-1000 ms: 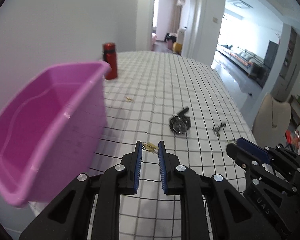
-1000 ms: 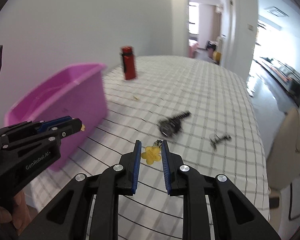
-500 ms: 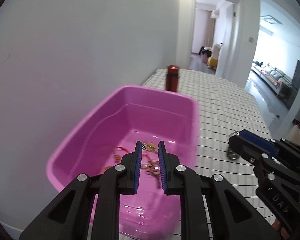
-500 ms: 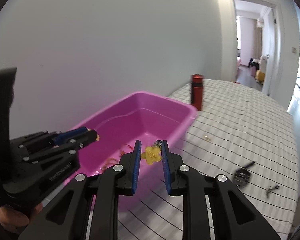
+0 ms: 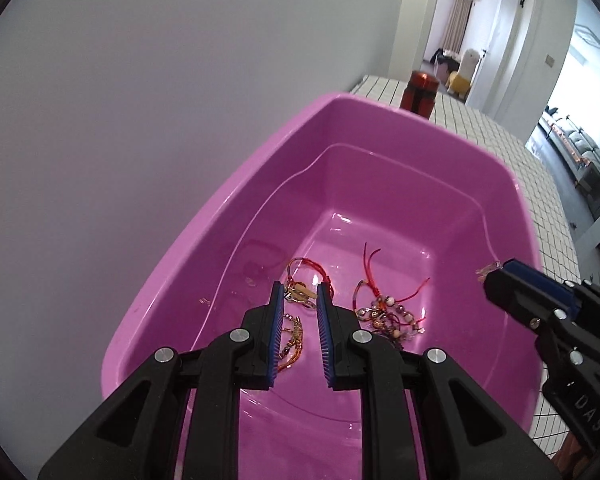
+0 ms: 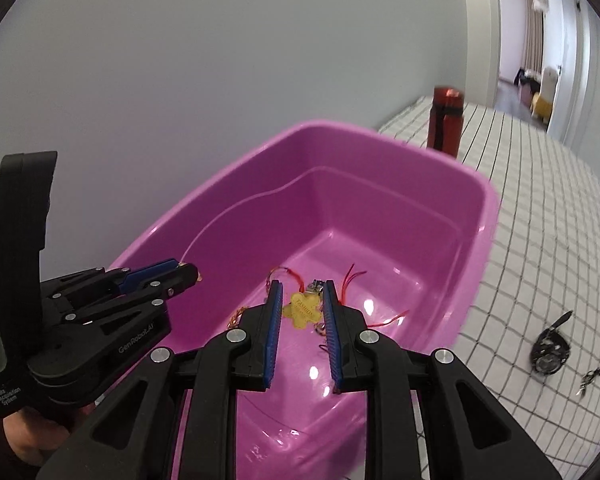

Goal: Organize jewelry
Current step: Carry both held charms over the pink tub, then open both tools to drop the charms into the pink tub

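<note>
A pink plastic tub [image 5: 380, 120] stands on the checked tablecloth by the wall; it also shows in the right wrist view [image 6: 380, 144]. Red-cord beaded bracelets [image 5: 384, 308] lie on its floor. My left gripper [image 5: 299, 294] hangs over the tub, shut on a small gold jewelry piece [image 5: 300, 294]. My right gripper [image 6: 302, 292] hangs over the tub too, shut on a yellow flower-shaped tag with a small metal clasp [image 6: 302, 306]. Each gripper shows in the other's view, the left [image 6: 188, 272] and the right [image 5: 496, 276].
A red bottle [image 6: 446, 120] stands behind the tub. A black watch [image 6: 550, 350] and a small dark trinket [image 6: 588, 378] lie on the tablecloth [image 6: 540, 220] to the right. A white wall runs close on the left.
Both grippers have swung left from over the tablecloth to above the tub and come down closer to its inside, each still holding its piece.
</note>
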The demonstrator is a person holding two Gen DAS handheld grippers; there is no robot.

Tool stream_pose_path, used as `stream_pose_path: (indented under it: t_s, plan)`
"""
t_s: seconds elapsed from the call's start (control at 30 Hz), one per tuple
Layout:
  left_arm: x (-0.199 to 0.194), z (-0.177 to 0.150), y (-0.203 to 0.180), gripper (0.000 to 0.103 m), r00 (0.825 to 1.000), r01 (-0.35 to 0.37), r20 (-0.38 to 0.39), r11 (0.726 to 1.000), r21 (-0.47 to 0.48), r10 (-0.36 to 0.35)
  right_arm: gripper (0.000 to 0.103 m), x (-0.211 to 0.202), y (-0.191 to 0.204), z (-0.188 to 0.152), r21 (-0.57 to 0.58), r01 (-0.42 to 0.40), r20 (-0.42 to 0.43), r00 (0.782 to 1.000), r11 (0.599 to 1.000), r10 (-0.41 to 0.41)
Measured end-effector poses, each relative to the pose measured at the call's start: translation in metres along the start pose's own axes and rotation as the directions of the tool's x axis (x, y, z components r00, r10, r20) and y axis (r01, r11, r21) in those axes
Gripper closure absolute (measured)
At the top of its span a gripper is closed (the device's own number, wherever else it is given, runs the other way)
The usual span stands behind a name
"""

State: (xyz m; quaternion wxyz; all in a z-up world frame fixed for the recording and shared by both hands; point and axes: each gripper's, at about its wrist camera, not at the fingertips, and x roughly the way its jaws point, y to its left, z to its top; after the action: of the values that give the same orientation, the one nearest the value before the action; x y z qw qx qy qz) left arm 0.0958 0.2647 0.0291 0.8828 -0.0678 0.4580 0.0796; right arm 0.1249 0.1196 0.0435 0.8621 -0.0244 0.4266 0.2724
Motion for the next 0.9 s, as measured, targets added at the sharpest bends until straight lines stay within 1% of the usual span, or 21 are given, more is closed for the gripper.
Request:
stream_pose_path:
  t_s: [0.1, 0.23, 0.27, 0.3, 0.33, 0.37, 0.4, 0.43, 0.47, 0.6, 0.63, 0.73, 0.9]
  plan:
    - [0.009, 0.004, 0.005, 0.086, 1.0, 0.002, -0.026, 1.0, -0.002, -0.002, 0.083, 0.013, 0.002, 0.003, 0.009, 0.008, -0.034, 0.999, 1.0, -0.008]
    - [0.015, 0.007, 0.008, 0.085, 0.999, -0.002, -0.046, 1.0, -0.003, 0.002, 0.083, 0.024, 0.0, 0.007, 0.009, 0.021, -0.056, 0.998, 1.0, -0.021]
    - [0.015, 0.007, 0.008, 0.081, 0.999, -0.004, -0.051, 1.0, -0.002, 0.004, 0.083, 0.025, 0.0, 0.008, 0.007, 0.025, -0.06, 0.998, 1.0, -0.025]
    - [0.016, 0.009, 0.008, 0.075, 0.999, -0.006, -0.053, 1.0, -0.003, 0.005, 0.083, 0.027, 0.0, 0.009, 0.006, 0.032, -0.063, 0.997, 0.999, -0.032]
    - [0.018, 0.011, 0.007, 0.059, 0.999, -0.006, -0.051, 1.0, -0.005, 0.006, 0.081, 0.025, -0.001, 0.008, 0.005, 0.039, -0.065, 0.997, 0.999, -0.038]
    - [0.017, 0.012, 0.008, 0.041, 0.999, -0.007, -0.041, 1.0, -0.012, 0.006, 0.074, 0.025, -0.001, 0.009, 0.005, 0.05, -0.065, 0.997, 0.999, -0.05]
    - [0.013, 0.013, 0.01, 0.034, 1.0, -0.006, -0.023, 1.0, -0.019, 0.006, 0.069, 0.023, -0.001, 0.009, 0.004, 0.059, -0.061, 0.996, 0.998, -0.058]
    - [0.01, 0.013, 0.01, 0.025, 1.0, -0.008, -0.009, 1.0, -0.022, 0.008, 0.058, 0.019, -0.003, 0.009, 0.005, 0.07, -0.047, 0.996, 0.998, -0.069]
    - [0.006, 0.014, 0.011, 0.022, 1.0, -0.016, 0.004, 1.0, -0.021, 0.016, 0.053, 0.016, -0.003, 0.01, 0.006, 0.076, -0.037, 0.996, 0.997, -0.075]
    - [0.004, 0.015, 0.011, 0.021, 1.0, -0.017, -0.003, 1.0, -0.025, 0.017, 0.053, 0.007, -0.009, 0.01, 0.019, 0.09, -0.029, 0.996, 0.996, -0.09]
    - [0.004, 0.014, 0.011, 0.021, 1.0, -0.02, -0.006, 0.999, -0.027, 0.02, 0.051, 0.006, -0.009, 0.01, 0.023, 0.091, -0.029, 0.995, 0.996, -0.09]
    - [0.003, 0.012, 0.011, 0.018, 1.0, -0.024, -0.009, 0.999, -0.034, 0.023, 0.049, 0.002, -0.009, 0.006, 0.024, 0.086, -0.033, 0.996, 0.996, -0.085]
    - [-0.005, 0.005, 0.01, 0.018, 1.0, -0.03, -0.004, 0.999, -0.034, 0.03, 0.048, -0.01, -0.009, 0.0, 0.026, 0.076, -0.023, 0.997, 0.997, -0.076]
